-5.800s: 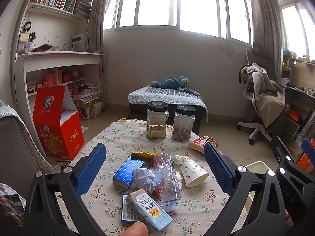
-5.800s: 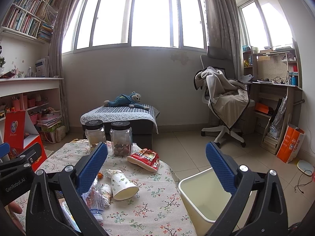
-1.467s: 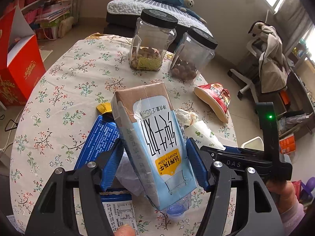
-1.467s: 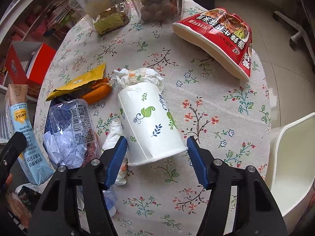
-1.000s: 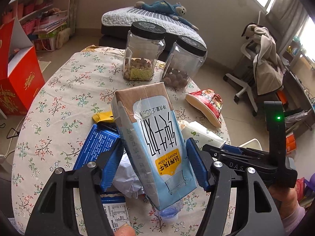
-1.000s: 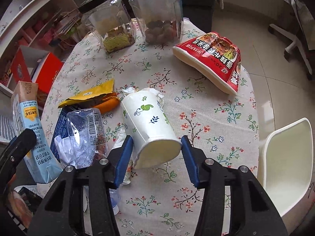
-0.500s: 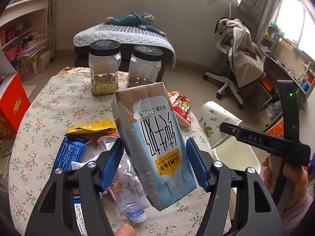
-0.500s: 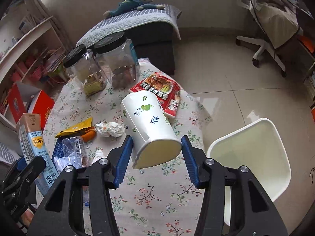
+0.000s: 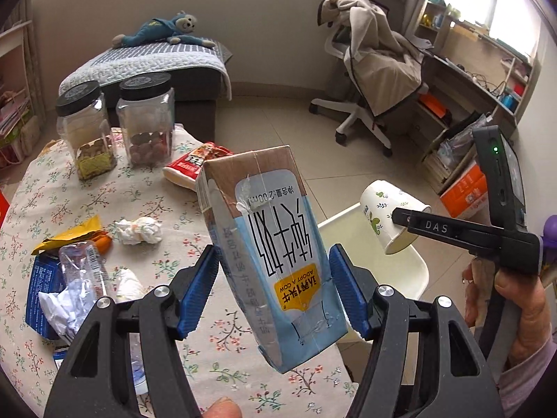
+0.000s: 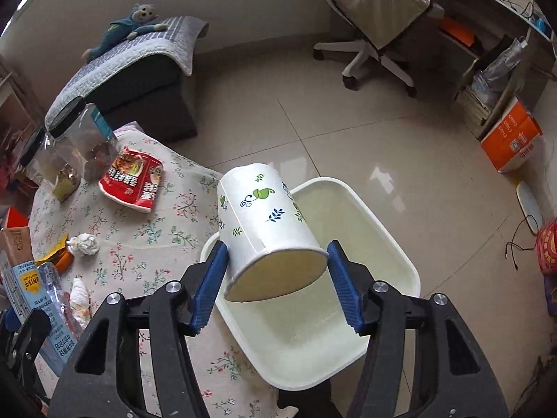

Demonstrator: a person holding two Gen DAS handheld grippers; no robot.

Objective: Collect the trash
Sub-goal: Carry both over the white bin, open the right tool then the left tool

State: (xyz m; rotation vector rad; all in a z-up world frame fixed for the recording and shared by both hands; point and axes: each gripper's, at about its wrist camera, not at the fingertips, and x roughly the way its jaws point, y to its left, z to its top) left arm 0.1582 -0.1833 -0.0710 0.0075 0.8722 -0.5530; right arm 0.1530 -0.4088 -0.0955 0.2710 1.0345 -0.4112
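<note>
In the left view the carton (image 9: 268, 244) fills the middle and hides much of the bench (image 9: 69, 202) and the near side of the bin (image 9: 400, 271). A crushed bottle (image 9: 80, 278) lies on a blue box (image 9: 38, 285), and its lower end is lost behind the left tongs' arm. Only a fingertip (image 9: 219, 407) shows at the bottom edge. The right hand (image 9: 515, 299) is cut off at the frame's side. In the right view the cup (image 10: 264, 209) covers the bin's left corner, and the carton shows only as a strip at the left edge.

The left tongs (image 9: 273, 254) are clenched on the carton. The blue pads press its two narrow sides low down and hold it tilted in the air above the bench edge, print upside down.

The right tongs (image 10: 276, 254) have just been opening. The cup is between them, base toward the camera, mouth tipped away, directly over the bin (image 10: 355, 216). Each pad stands right at the rim of the base, which looks round rather than squeezed. Whether the pads still touch it is hard to tell. From the left view the cup hangs by one finger of those tongs above the bin, which stands on the floor beside the bench.
</note>
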